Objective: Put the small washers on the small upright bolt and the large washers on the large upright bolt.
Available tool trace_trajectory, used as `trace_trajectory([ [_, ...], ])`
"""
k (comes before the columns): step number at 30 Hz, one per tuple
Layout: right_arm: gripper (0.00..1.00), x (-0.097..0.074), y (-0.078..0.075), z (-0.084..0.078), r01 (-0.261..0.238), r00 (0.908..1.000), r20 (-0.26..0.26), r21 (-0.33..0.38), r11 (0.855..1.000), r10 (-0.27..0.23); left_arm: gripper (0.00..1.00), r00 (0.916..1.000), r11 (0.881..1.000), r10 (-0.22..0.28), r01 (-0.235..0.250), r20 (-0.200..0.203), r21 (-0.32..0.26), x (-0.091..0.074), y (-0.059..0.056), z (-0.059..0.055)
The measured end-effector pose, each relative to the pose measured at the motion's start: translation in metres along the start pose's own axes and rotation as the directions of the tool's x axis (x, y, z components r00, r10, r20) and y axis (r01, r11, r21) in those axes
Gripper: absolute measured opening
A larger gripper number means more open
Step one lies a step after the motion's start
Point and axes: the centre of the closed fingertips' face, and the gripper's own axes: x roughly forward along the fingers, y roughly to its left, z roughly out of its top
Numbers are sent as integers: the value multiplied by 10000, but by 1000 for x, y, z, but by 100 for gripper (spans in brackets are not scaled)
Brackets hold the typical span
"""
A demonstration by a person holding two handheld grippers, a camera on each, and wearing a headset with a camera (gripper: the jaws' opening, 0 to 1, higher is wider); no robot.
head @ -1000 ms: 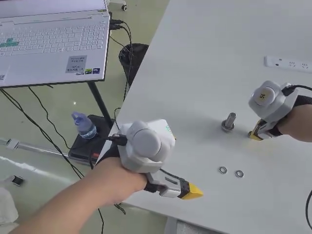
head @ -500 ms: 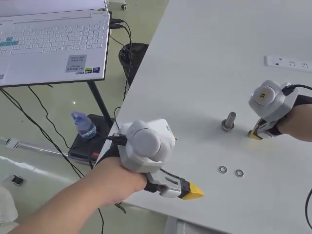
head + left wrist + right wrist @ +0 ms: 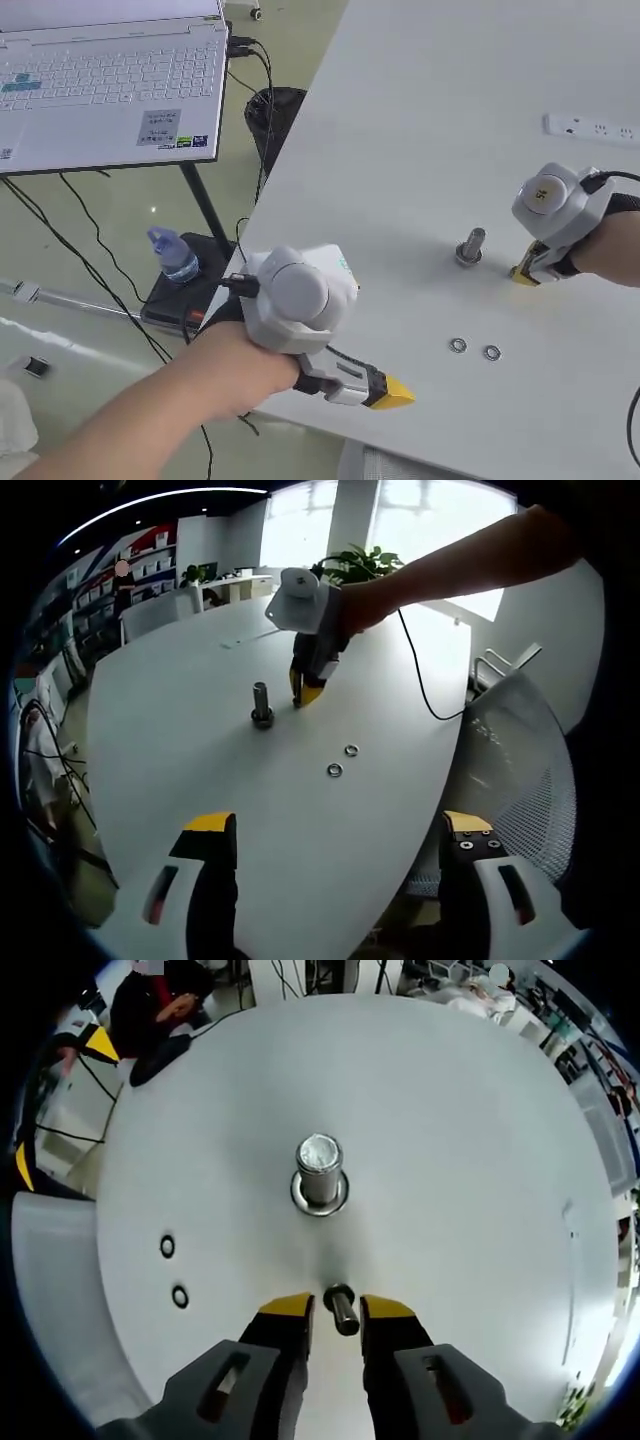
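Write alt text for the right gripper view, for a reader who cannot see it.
The right gripper's yellow-tipped jaws flank a small bolt on a white table, close on both sides, though a grip cannot be confirmed. Just beyond stands the large upright bolt, and two small washers lie apart at the view's left.

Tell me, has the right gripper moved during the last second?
No. In the head view the right gripper stays at the same spot just right of the large upright bolt, and the gap between them is unchanged.
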Motion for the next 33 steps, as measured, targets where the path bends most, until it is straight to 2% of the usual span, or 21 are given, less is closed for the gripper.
trace_trajectory([
  [11, 25, -7, -3, 4, -51, 9999, -98, -234, 9997, 49, 83, 9999, 10000, 65, -66, 76, 45, -3, -1, 3],
  [14, 25, -10, 0, 7, -370, 9993, 89, -213, 9991, 372, 84, 9998, 9999, 117, -117, 162, -3, -4, -1, 4],
  [15, 25, -9, -4, 5, -260, 9997, 8, -176, 9995, 260, 84, 9998, 9999, 132, -132, 176, 4, -5, -1, 5],
  [25, 26, -29, -8, 8, -95, 9999, 129, -209, 9997, 97, 88, 9987, 9994, 328, -332, 384, 94, -9, -3, 10],
  [33, 33, -45, -5, 11, -68, 9999, 149, -278, 9996, 72, 96, 9982, 9989, 446, -453, 401, 145, -12, -4, 11],
])
